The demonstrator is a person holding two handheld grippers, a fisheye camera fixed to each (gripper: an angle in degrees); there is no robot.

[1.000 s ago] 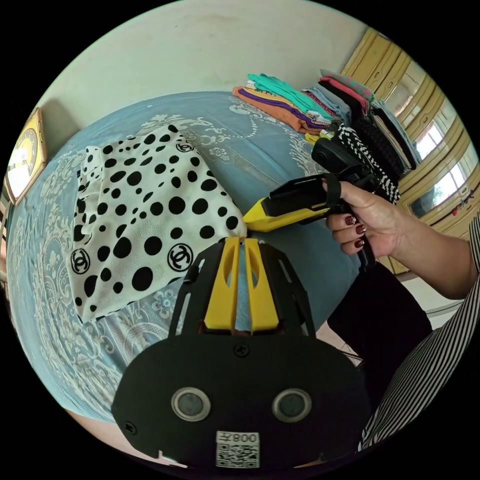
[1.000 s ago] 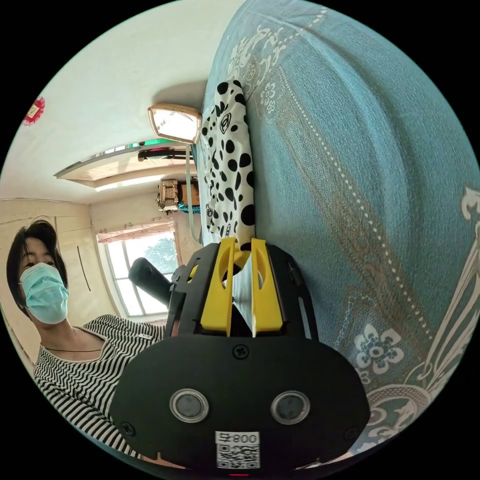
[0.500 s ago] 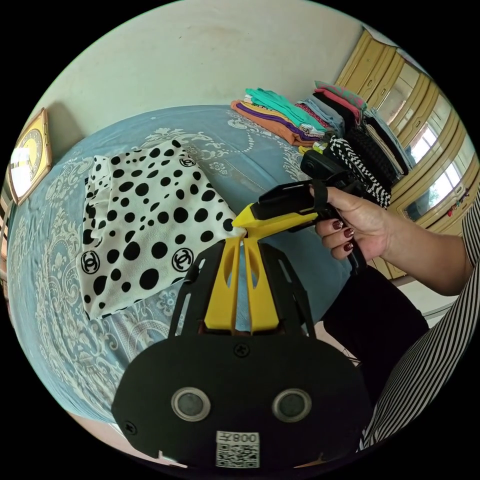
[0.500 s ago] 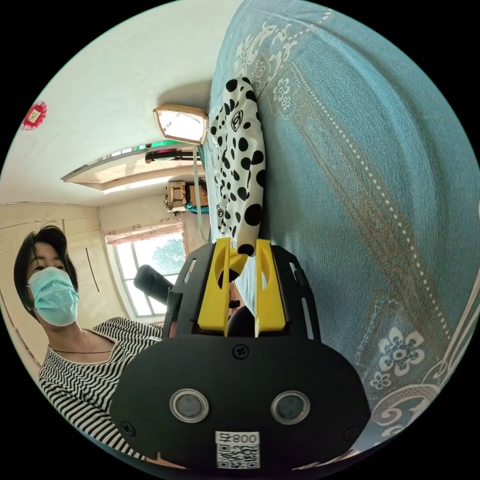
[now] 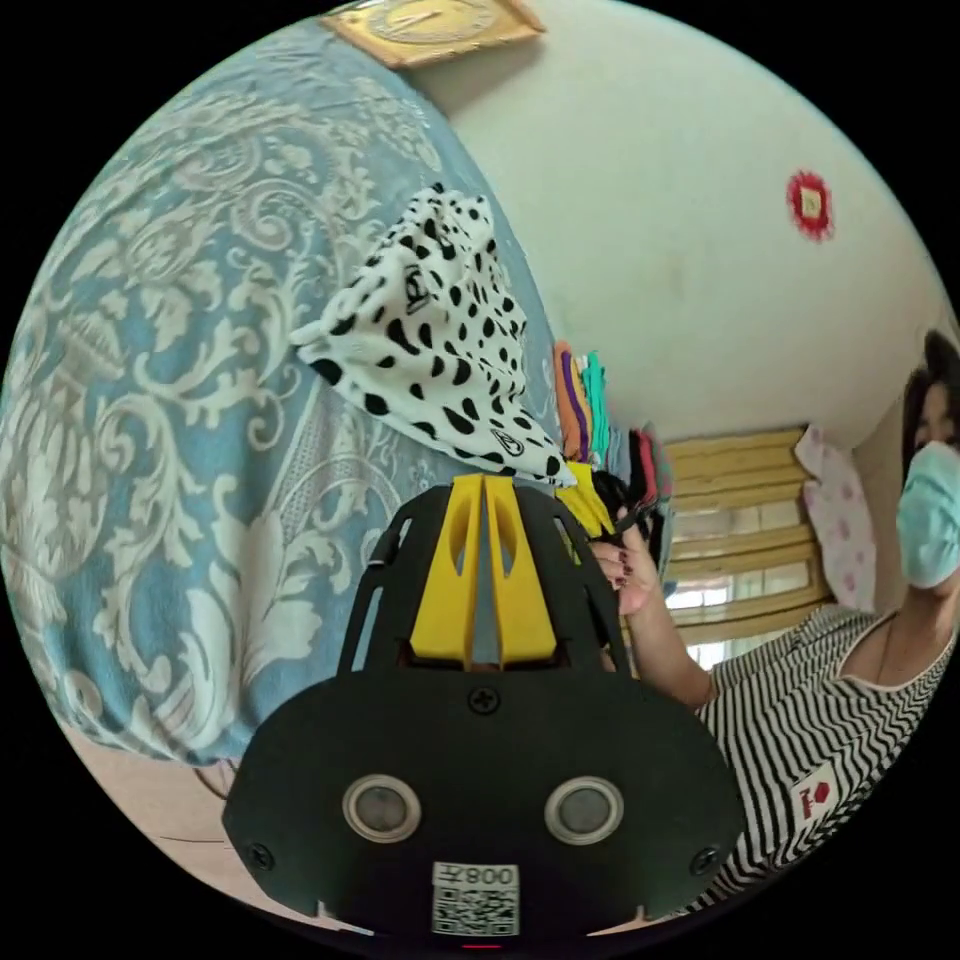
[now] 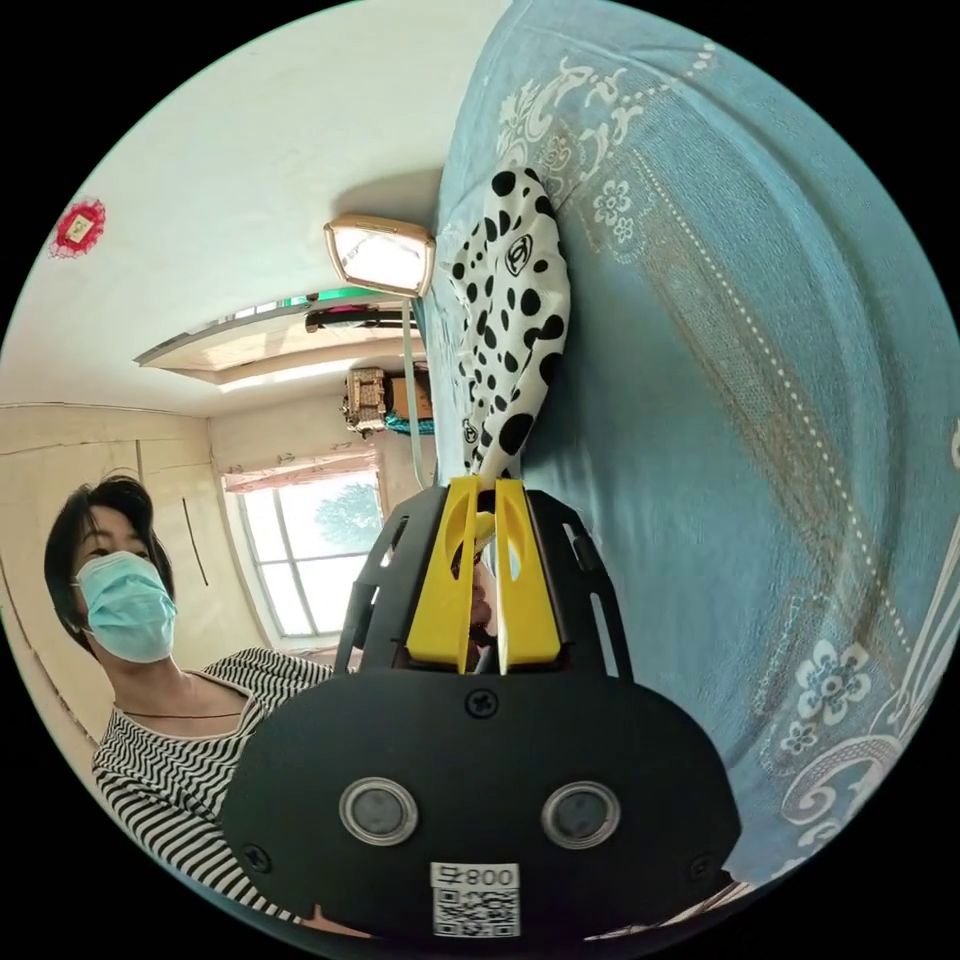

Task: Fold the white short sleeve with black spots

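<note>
Item: white short sleeve w/ black spots (image 5: 430,340), thin soft fabric, bunched into a folded wedge on the bed's blue bedspread (image 5: 150,400) w/ pale woven scroll pattern; I see its near corner lifted off the cover. My left tool (image 5: 484,485): yellow jaws nearly together, tips at the garment's edge, grip can't be told. My right tool (image 6: 486,487): yellow jaws pinched on the spotted corner; folded clothes stack (image 5: 600,420) behind.

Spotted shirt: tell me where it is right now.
In the left gripper view the spotted shirt lies bunched on the blue patterned bedspread, above the left gripper; its near corner is pinched by the right gripper.
</note>
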